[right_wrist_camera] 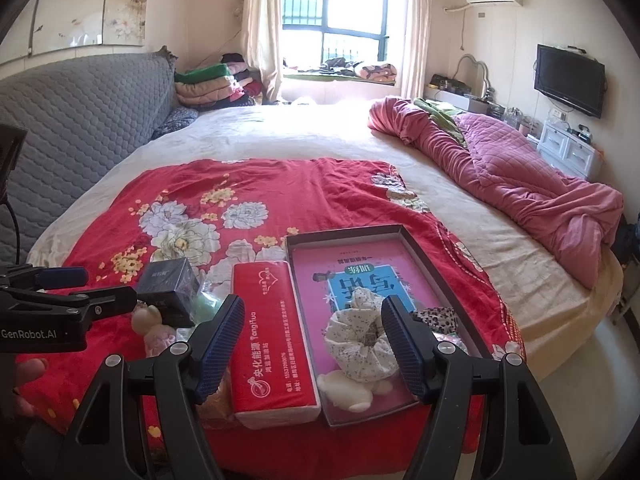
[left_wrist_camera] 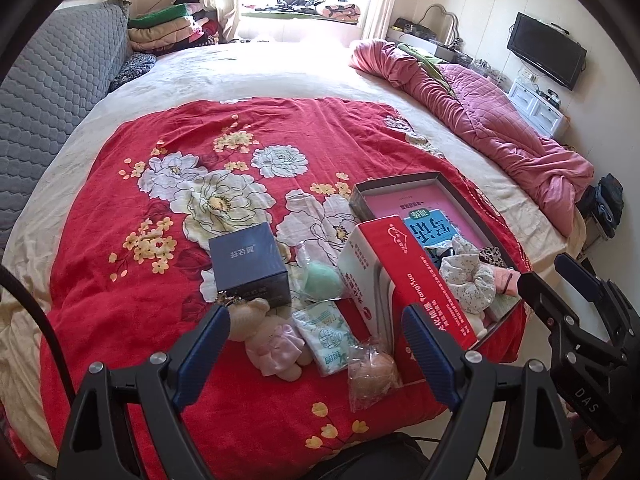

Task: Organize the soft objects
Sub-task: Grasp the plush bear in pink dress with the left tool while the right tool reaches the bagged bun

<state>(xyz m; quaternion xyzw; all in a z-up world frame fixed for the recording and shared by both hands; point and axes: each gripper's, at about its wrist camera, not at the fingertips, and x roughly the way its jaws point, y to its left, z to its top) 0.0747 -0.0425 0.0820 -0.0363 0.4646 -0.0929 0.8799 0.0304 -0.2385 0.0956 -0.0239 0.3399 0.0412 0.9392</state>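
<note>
- 2 grippers hang over the near edge of the bed, both with jaws spread and nothing between the pads: the left gripper above the loose clutter, the right gripper above the tray's near end.
- The red floral blanket covers the near half of the bed and carries everything.
- The shallow grey tray lies toward the blanket's right edge; in its near end sit a white floral scrunchie, a leopard-print scrunchie and a cream plush toy, on a pink booklet.
- A red tissue pack lies just beside the tray's left wall.
- Left of the pack, near the blanket's near edge: a dark blue box, a small cream teddy bear with a pink scrunchie on it, a green sponge in wrap, a tissue packet and a bagged tan puff.
- A pink quilt is bunched along the bed's right edge, well apart.
</note>
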